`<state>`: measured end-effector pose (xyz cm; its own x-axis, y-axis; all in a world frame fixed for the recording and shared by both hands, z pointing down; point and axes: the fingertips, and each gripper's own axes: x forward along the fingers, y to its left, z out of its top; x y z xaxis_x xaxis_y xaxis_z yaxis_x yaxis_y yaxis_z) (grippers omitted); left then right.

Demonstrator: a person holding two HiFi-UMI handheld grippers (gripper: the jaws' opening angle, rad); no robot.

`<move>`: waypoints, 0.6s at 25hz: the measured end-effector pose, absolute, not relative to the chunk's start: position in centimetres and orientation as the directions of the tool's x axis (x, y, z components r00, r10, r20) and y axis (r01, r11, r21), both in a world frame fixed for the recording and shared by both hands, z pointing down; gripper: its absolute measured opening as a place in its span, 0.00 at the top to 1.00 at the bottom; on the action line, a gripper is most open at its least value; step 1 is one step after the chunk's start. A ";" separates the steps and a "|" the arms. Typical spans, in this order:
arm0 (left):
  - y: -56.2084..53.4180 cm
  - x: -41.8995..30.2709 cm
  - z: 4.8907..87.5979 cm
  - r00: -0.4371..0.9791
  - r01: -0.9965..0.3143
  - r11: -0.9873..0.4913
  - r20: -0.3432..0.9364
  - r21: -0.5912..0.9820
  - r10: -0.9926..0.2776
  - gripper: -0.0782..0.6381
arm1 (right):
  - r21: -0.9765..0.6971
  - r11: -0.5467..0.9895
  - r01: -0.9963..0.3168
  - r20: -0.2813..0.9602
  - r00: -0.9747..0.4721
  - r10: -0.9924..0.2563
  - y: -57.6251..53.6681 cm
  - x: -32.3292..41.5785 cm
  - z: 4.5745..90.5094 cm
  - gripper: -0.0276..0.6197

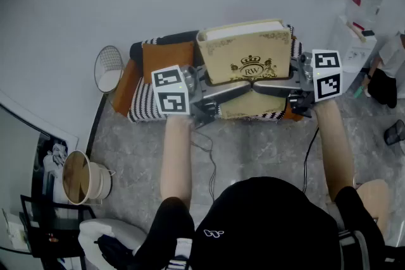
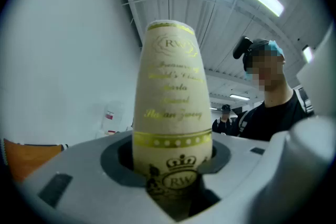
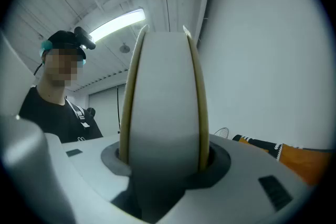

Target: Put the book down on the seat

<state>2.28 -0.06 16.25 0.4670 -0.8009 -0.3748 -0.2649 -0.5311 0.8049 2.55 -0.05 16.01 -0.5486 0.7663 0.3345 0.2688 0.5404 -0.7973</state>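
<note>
A thick cream book (image 1: 243,63) with a gold crest is held in the air above the striped seat (image 1: 142,104). It hides most of the seat. My left gripper (image 1: 231,90) comes in from the left and is shut on the book's lower edge. My right gripper (image 1: 271,86) comes in from the right, shut on the same edge. In the left gripper view the gold-lettered spine (image 2: 170,107) stands upright between the jaws of the left gripper (image 2: 170,168). The right gripper view shows the white page edge (image 3: 164,107) clamped in the right gripper (image 3: 165,162).
An orange cushion (image 1: 166,59) and a dark bolster (image 1: 174,38) lie at the seat's left end. A white wire basket (image 1: 109,69) stands left of the seat, a round bin (image 1: 79,177) nearer me. At the right are a water dispenser (image 1: 362,6) and a crouching person (image 1: 387,69).
</note>
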 end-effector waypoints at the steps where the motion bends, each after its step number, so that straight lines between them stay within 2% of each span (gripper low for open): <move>1: -0.1 2.3 16.3 0.467 -0.266 -0.532 -0.375 0.804 -0.801 0.57 | -0.797 0.541 0.269 0.335 -0.548 0.766 0.0 2.5 16.0 0.61; 15: -0.1 2.4 16.5 0.464 -0.248 -0.540 -0.390 0.805 -0.795 0.57 | -0.801 0.546 0.247 0.343 -0.558 0.756 -0.1 2.7 16.2 0.61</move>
